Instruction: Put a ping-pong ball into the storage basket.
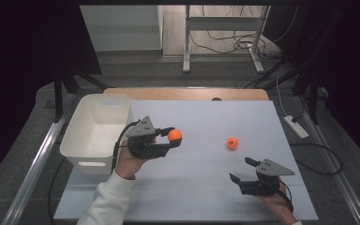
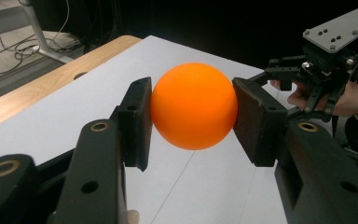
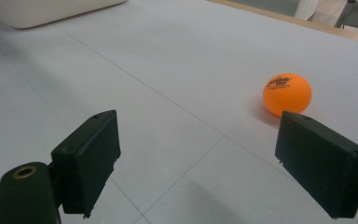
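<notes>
above the table's (image 1: 201, 187) left half, just beside the white bin (image 1: 96, 129), the left gripper (image 1: 171, 137) pinches an orange ball (image 1: 175, 135), round with no long axis, while the spread right gripper (image 1: 240, 169) view reveals print on the second ball (image 3: 287, 94).

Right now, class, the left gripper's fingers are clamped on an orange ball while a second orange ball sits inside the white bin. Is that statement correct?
Not quite. The left gripper does have its fingers clamped on an orange ball, but the second orange ball lies on the table, not inside the white bin. The high view shows it ahead of the open right gripper.
</notes>
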Demonstrator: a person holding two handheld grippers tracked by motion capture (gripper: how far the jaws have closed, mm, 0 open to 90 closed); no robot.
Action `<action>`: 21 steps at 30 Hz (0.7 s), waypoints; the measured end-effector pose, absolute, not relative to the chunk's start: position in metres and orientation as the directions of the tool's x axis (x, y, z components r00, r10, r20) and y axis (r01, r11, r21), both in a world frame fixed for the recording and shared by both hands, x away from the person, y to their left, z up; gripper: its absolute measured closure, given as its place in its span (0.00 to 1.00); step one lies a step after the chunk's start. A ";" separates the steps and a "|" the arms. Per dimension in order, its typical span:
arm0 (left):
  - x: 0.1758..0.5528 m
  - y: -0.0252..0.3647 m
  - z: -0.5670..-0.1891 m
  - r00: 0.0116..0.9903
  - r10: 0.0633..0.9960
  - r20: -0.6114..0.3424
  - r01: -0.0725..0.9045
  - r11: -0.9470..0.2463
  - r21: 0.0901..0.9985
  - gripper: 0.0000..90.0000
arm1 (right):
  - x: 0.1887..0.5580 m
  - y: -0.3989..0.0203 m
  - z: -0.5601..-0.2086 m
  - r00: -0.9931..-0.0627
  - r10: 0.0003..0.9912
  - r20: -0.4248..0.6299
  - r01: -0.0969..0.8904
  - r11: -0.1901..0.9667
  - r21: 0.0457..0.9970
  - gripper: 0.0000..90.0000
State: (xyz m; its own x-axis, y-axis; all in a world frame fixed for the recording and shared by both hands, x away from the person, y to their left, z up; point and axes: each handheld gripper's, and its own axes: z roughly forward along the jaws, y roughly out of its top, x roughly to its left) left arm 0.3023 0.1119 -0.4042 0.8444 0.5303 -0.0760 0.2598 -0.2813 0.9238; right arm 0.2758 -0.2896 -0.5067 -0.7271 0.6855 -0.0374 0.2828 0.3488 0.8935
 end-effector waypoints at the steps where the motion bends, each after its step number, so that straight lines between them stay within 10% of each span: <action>1: 0.302 0.112 -0.404 0.844 0.531 -0.075 0.259 -0.282 0.924 0.56 | 0.276 -0.290 -0.507 -0.727 0.686 -0.038 0.283 0.349 0.893 0.15; 21: 0.300 0.124 -0.396 0.824 0.561 -0.075 0.262 -0.261 0.929 0.56 | 0.276 -0.289 -0.507 -0.727 0.686 -0.038 0.282 0.349 0.894 0.15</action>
State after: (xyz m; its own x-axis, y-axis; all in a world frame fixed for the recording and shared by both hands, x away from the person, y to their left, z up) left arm 0.3000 0.1243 -0.3964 0.8244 0.5610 -0.0748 0.2620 -0.2610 0.9291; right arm 0.2760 -0.2895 -0.5070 -0.7270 0.6855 -0.0383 0.2821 0.3491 0.8936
